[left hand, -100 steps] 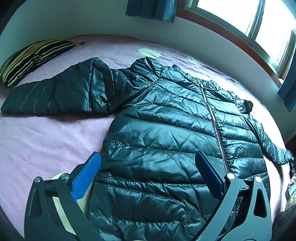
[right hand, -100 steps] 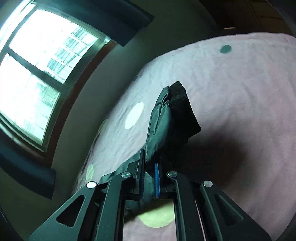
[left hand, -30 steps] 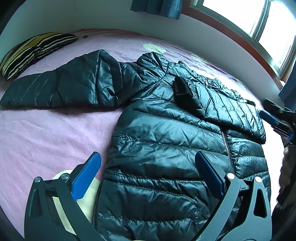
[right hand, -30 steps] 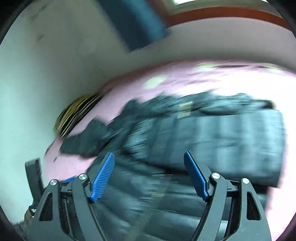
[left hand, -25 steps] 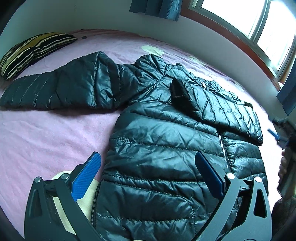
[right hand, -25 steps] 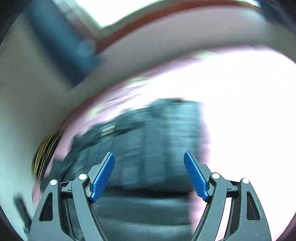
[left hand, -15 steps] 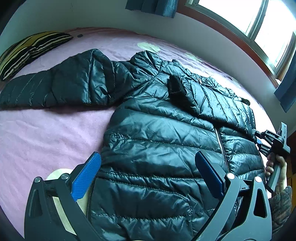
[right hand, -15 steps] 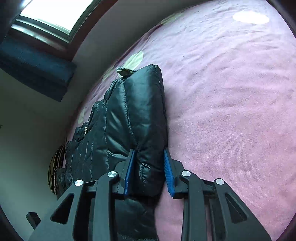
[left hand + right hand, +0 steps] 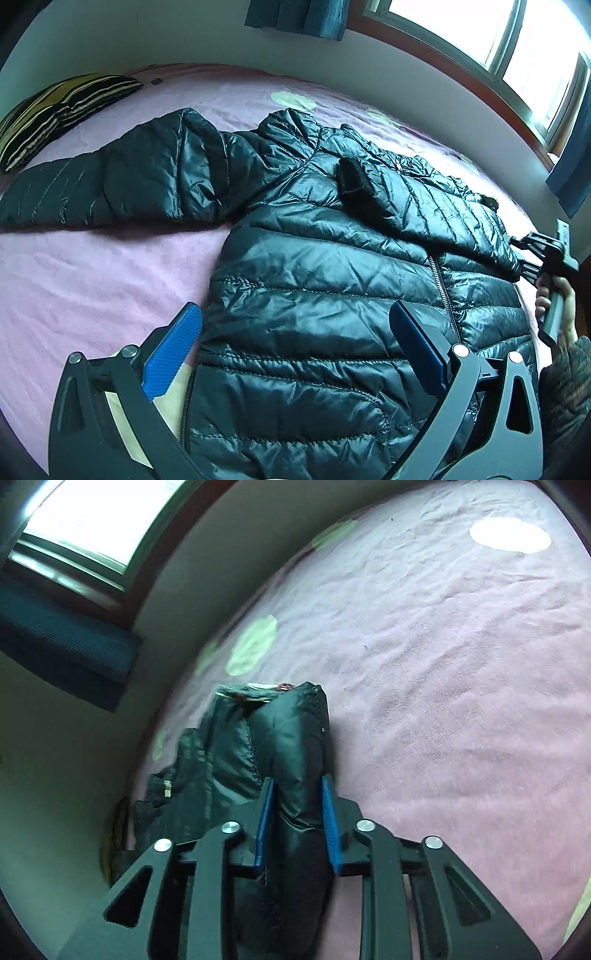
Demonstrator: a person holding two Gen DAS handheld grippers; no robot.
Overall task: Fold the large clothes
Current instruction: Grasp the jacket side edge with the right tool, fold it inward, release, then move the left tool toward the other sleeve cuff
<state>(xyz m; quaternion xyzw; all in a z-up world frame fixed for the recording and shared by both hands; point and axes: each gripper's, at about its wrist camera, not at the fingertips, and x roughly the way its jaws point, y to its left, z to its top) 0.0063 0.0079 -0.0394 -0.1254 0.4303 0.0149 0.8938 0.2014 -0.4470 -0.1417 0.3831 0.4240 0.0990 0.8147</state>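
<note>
A bed (image 9: 92,266) covered by a pink, slightly wrinkled fleece sheet with pale round dots fills most of both views. It is bordered by a light wall under a wooden-framed window (image 9: 509,48) with dark blue curtains (image 9: 295,18). Wide bare sheet is seen to the left of the garment in the left wrist view, and much free sheet is seen beside the folded edge in the right wrist view.

A dark, shiny quilted puffer jacket (image 9: 314,295) is spread flat across the middle of the bed, front side up, with the zipper (image 9: 441,288) running along its body. One sleeve (image 9: 110,184) is stretched out toward a striped black and yellow pillow (image 9: 55,110) at the far corner of the bed. The other sleeve (image 9: 424,206) is folded across the chest, with its dark cuff (image 9: 351,177) lying near the collar.

The left gripper (image 9: 295,350) is held above the lower part of the jacket; its blue ribbed pads (image 9: 173,354) are spread wide and nothing is pinched between them.

The right gripper (image 9: 297,819) is closed narrow on a puffy fold of the jacket at its side edge; its jaws have just been closing, and the fabric is pressed between both blue pads. In the left wrist view this gripper is seen at the jacket's far side, held by a hand (image 9: 561,306) in a patterned sleeve (image 9: 569,384).
</note>
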